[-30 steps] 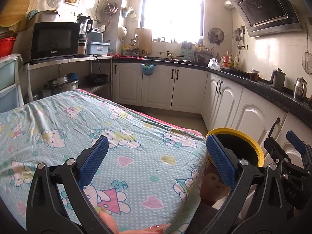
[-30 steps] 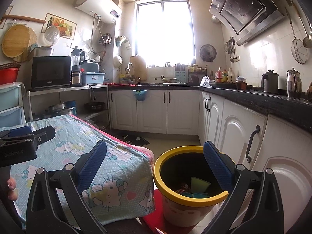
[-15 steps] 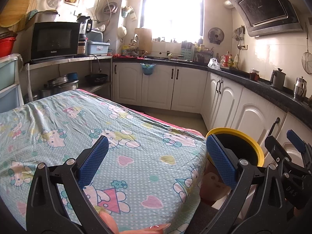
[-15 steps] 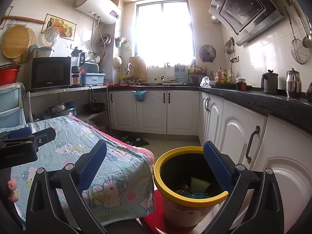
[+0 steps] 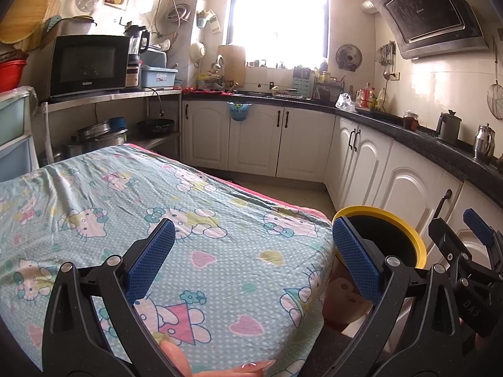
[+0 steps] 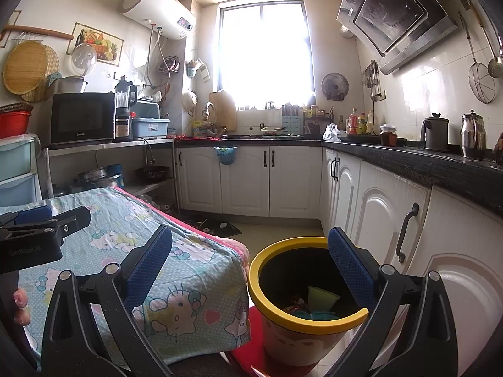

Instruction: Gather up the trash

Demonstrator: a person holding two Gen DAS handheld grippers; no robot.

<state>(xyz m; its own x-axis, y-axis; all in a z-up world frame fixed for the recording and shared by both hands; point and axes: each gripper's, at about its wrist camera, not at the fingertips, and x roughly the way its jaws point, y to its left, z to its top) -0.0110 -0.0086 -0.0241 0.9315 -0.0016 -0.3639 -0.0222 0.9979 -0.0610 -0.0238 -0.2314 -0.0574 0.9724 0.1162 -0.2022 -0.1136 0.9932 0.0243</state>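
Sitting in yellow-rimmed bin (image 6: 306, 323), green and teal trash (image 6: 317, 301); both grippers' jaws wide apart, empty.

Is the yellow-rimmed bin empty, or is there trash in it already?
Not empty. The right wrist view shows the bin standing upright, with green and teal scraps at the bottom, far below its rim.

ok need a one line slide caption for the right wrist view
Open right tongs hover over a yellow-rimmed trash bin already holding scraps, beside a table under a cartoon-cat cloth.
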